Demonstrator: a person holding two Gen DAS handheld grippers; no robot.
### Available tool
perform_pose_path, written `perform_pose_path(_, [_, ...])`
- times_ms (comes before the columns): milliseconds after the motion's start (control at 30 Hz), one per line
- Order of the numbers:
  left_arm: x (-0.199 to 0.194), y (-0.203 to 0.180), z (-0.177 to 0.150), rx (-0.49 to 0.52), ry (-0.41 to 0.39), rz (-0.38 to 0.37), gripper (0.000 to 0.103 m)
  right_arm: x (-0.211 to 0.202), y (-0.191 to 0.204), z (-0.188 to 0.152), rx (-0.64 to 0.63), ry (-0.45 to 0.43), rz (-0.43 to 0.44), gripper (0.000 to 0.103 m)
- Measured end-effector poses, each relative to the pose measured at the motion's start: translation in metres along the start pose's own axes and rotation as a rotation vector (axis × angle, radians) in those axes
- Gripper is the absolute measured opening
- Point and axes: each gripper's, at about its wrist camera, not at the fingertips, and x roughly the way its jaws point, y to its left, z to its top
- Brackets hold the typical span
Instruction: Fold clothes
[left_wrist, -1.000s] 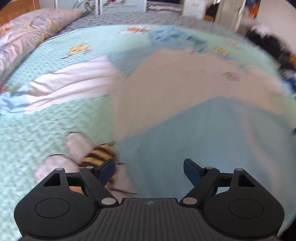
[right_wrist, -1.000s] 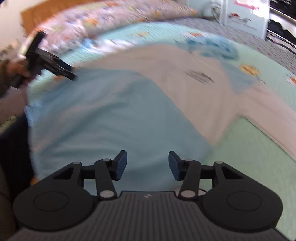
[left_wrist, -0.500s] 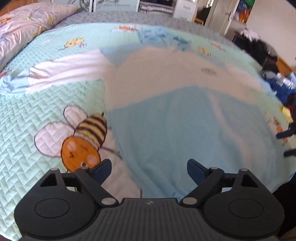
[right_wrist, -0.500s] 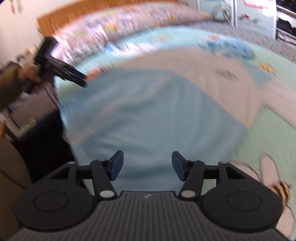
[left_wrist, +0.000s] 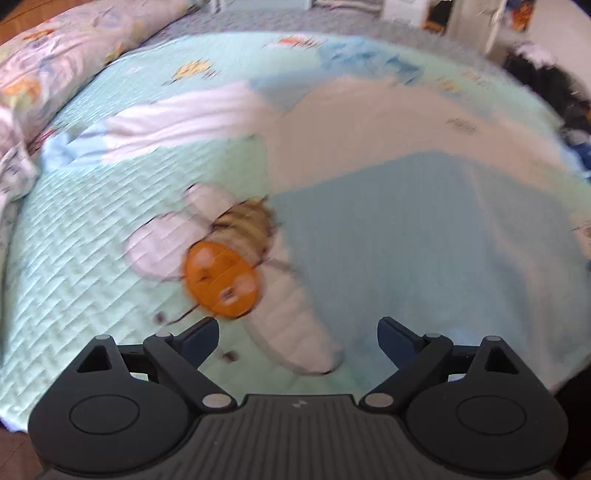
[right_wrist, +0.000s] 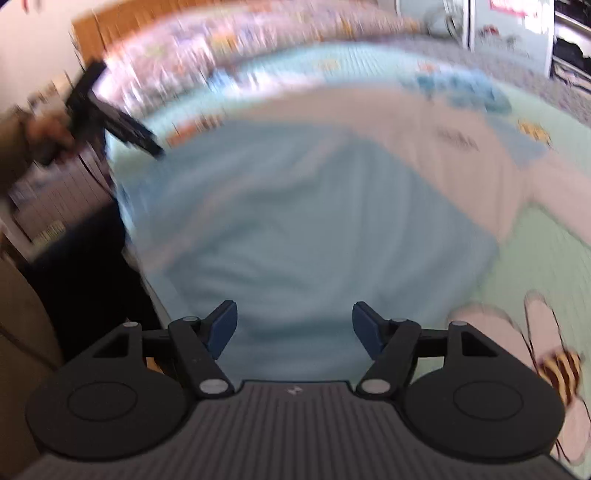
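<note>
Two grippers are in use. One garment, a shirt (left_wrist: 399, 206), lies flat on the quilt (left_wrist: 74, 258) of the bed: its lower part is pale blue, its upper part beige-white, and one long white sleeve (left_wrist: 177, 122) extends to the side. One bee motif (left_wrist: 221, 273) shows on the quilt just beside the shirt's blue edge.

Left gripper (left_wrist: 297, 334): the jaws stand wide and have just been opening. Nothing is between them; below the gap lie the quilt and the shirt's near edge. Right gripper (right_wrist: 293, 326): the jaws stand moderately wide and have just been opening. Nothing is clamped; the blue cloth lies beneath the gap, apart from the pads.

The left wrist view alone shows the sleeve spread out, one patterned pillow (left_wrist: 55, 62) at the head of the bed and dark clutter (left_wrist: 546, 85) past the far side. The right wrist view alone shows the left gripper from outside, held in a hand (right_wrist: 48, 136) near the shirt's far corner, and a second bee motif (right_wrist: 557, 365) at the lower right. Both views are motion-blurred; the small dark print (right_wrist: 458, 138) on the shirt's beige part is probably lettering, but it cannot be read.

Each gripper's own body blocks the lower part of its view.
</note>
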Motion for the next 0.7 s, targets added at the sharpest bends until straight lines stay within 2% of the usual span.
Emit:
perform_pose_path(67, [0.011, -0.026, -0.003, 0.093, 0.025, -0.030, 0.095, 0.012, 0.004, -0.008, -0.034, 0.057, -0.014, 0.072])
perform_pose_path(133, [0.031, -0.042, -0.015, 0.184, 0.124, 0.010, 0.094, 0.024, 0.007, -0.016, -0.068, 0.114, -0.028, 0.072])
perform_pose_path(167, [0.038, -0.045, -0.022, 0.213, 0.155, 0.030, 0.095, 0.021, 0.012, -0.022, -0.111, 0.104, -0.040, 0.072])
perform_pose_path(233, [0.036, -0.037, -0.027, 0.187, 0.150, 0.031, 0.099, 0.010, 0.012, -0.028, -0.107, 0.102, -0.050, 0.072])
perform_pose_path(333, [0.023, -0.024, -0.020, 0.101, 0.109, 0.028, 0.094, -0.010, 0.005, -0.022, -0.021, 0.044, -0.037, 0.072])
perform_pose_path(400, [0.015, -0.022, -0.013, 0.075, 0.066, 0.011, 0.095, -0.020, 0.008, -0.015, -0.028, -0.004, -0.039, 0.072])
perform_pose_path(433, [0.018, -0.026, -0.013, 0.092, 0.075, 0.014, 0.095, -0.022, 0.010, -0.013, -0.040, -0.019, -0.038, 0.073])
perform_pose_path(467, [0.023, -0.032, -0.014, 0.123, 0.099, 0.023, 0.096, -0.019, 0.013, -0.012, -0.055, -0.018, -0.037, 0.073])
perform_pose_path(533, [0.036, -0.039, -0.018, 0.177, 0.143, 0.047, 0.096, -0.003, 0.017, -0.019, -0.098, 0.079, -0.046, 0.074])
perform_pose_path(567, [0.043, -0.039, -0.023, 0.198, 0.162, 0.064, 0.099, 0.007, 0.019, -0.024, -0.121, 0.137, -0.052, 0.074])
perform_pose_path(633, [0.041, -0.031, -0.022, 0.162, 0.168, 0.049, 0.100, 0.005, 0.019, -0.032, -0.126, 0.131, -0.054, 0.078])
perform_pose_path(700, [0.033, -0.022, -0.017, 0.118, 0.155, 0.034, 0.096, -0.003, 0.016, -0.035, -0.101, 0.100, -0.043, 0.078])
